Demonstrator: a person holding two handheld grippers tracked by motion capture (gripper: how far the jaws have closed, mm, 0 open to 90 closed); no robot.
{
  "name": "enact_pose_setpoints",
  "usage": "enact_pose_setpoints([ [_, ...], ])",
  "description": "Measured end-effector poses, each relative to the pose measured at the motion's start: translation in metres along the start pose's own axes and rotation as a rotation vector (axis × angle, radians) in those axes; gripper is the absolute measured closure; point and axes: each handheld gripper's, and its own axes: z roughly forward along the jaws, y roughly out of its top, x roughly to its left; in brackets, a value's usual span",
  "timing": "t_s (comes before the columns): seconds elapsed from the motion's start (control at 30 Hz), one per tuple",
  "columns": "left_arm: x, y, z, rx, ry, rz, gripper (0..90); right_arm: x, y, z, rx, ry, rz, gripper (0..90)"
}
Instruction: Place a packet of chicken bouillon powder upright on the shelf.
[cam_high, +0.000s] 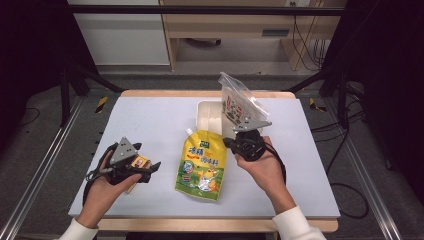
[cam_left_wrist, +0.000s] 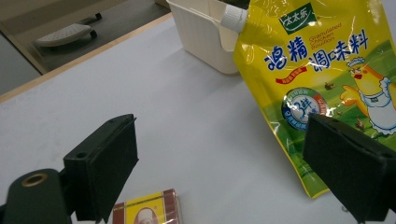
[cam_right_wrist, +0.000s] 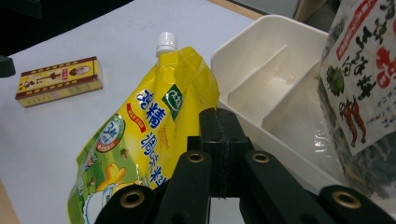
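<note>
Right tongs (cam_high: 239, 131) shut, lifting clear bag (cam_high: 240, 102) above tray (cam_high: 207, 116).

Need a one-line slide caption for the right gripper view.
Right gripper, jaws closed, above a yellow spouted seasoning pouch, beside a white divided plastic bin and a clear printed bag.

Overhead plus two close gripper views

— What do your tools look like?
— Your left gripper (cam_high: 150, 169) and right gripper (cam_high: 231, 143) are black, each topped by a grey three-cornered plate and trailing a black cable.
— And the jaws?
— Flat black blocks with brass-ringed screw holes. You wear white sleeves (cam_high: 295, 225).
</note>
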Motion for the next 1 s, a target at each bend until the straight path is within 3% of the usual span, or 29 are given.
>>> enact_pose_setpoints([
  [0.43, 0.007, 0.033, -0.003, 0.017, -0.024, 0.064, 10.2, 0.0, 0.031, -0.016, 0.0, 0.043, -0.089, 90.0],
  [0.67, 0.006, 0.051, -0.004, 0.024, -0.038, 0.123, 11.0, 0.015, 0.048, -0.021, 0.005, 0.094, -0.189, 90.0],
  [1.0, 0.007, 0.055, -0.006, 0.028, -0.064, 0.144, 11.8, 0.024, 0.052, -0.02, -0.003, 0.121, -0.223, 90.0],
])
